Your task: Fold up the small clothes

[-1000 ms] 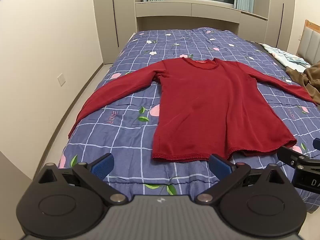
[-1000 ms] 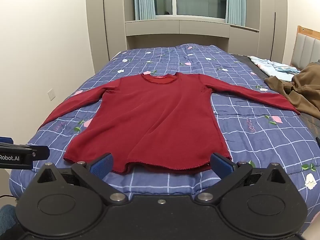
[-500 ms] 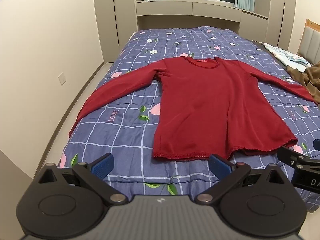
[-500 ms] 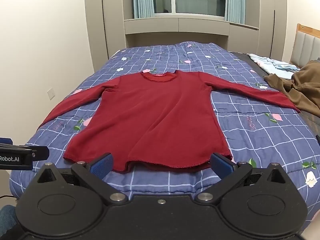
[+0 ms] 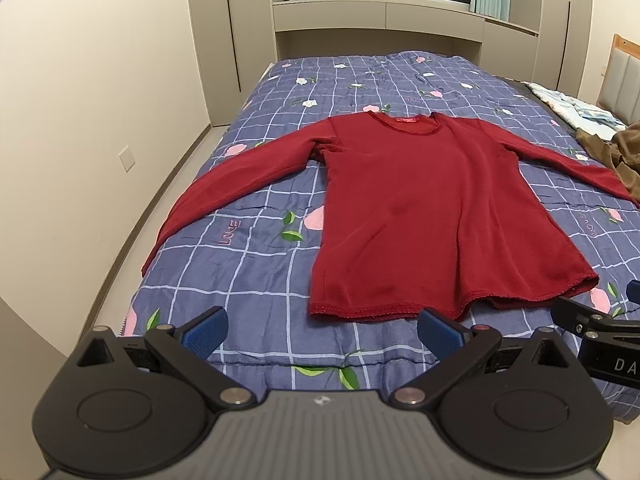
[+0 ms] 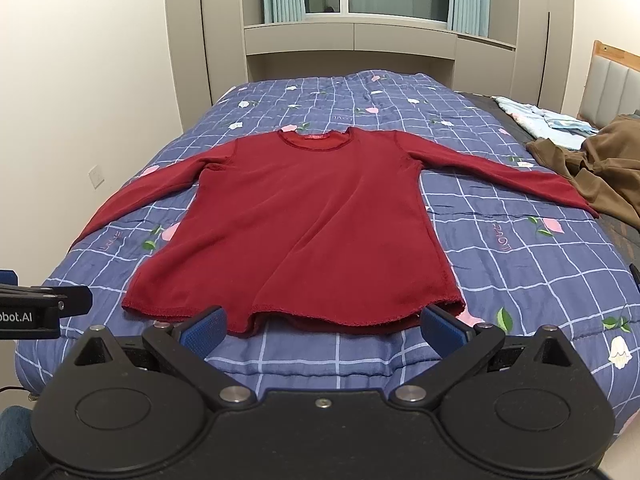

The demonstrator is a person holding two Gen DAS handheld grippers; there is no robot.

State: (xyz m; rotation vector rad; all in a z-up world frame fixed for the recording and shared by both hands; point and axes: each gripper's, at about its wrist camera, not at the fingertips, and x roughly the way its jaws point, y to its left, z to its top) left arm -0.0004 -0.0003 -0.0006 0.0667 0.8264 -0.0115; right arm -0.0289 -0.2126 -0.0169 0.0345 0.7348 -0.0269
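The red shirt [image 6: 304, 220] lies flat and face up on the blue checked quilt [image 6: 520, 280], neck toward the window, hem toward the cameras, both sleeves stretched out to the sides. No fold is made yet. The left gripper [image 5: 322, 330] and the right gripper [image 6: 322, 330] both hang near the foot of the bed, short of the hem, fingers spread wide and holding nothing.

Risks noted. The hem is wavy and lifts at the middle, showing the back layer beneath; a pinch there may catch only the top layer, and the fold would then drag the shirt apart. The left sleeve [image 5: 240, 184] runs close to the bed's edge, so a pull toward that side could slide it off. The right cuff [image 6: 576, 200] ends just beside a brown garment [image 6: 600, 168]; a careless grasp there may take both. The quilt is soft and may be pinched along with the cloth.
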